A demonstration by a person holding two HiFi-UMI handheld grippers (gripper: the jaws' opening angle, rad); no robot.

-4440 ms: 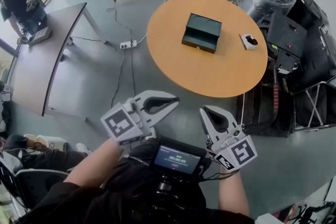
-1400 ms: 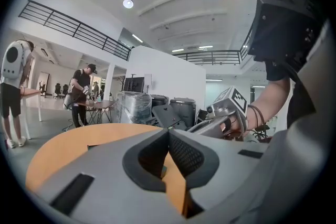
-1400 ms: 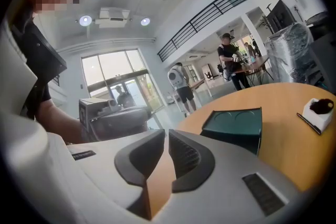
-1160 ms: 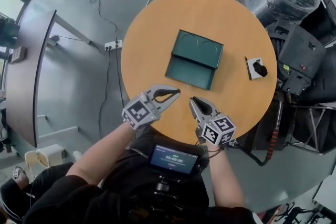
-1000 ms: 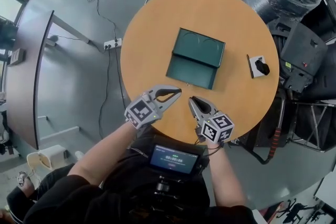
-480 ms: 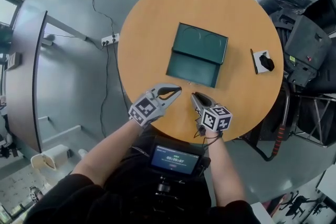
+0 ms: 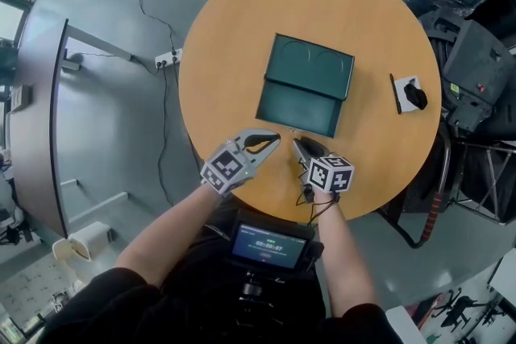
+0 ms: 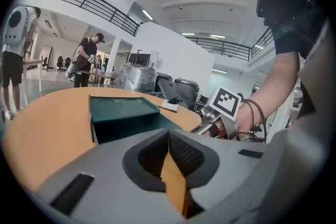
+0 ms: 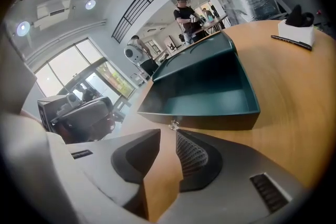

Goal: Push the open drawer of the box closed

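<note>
Hands first: you hold both grippers over the near edge of the round wooden table (image 7: pixel 234 36), side by side and close together, just beyond the small screen (image 7: pixel 270 244) at your chest. Your left gripper (image 7: pixel 274 141) has its jaws closed tip to tip with nothing caught in them; only bare tabletop shows under the pads. Your right gripper (image 7: pixel 297 143) sits just right of it. Its jaws have just been opening and now stand apart, with nothing between them but the wood of the table.

Just beyond the right gripper's tips is the small metal knob (image 9: pixel 172 125) on the drawer's front wall, near but not touched. The drawer (image 7: pixel 300 110) is dark green, empty, and pulled out towards you from the box (image 7: pixel 313 68), which sits about mid-table with its flat top on the far side.

Further right, well apart from the box, a white holder (image 7: pixel 411 95) with a black object on it stands near the table's right edge. On the floor to the far left lies a power strip (image 7: pixel 168 59), and a grey table (image 7: pixel 36 117) runs along the left.
</note>
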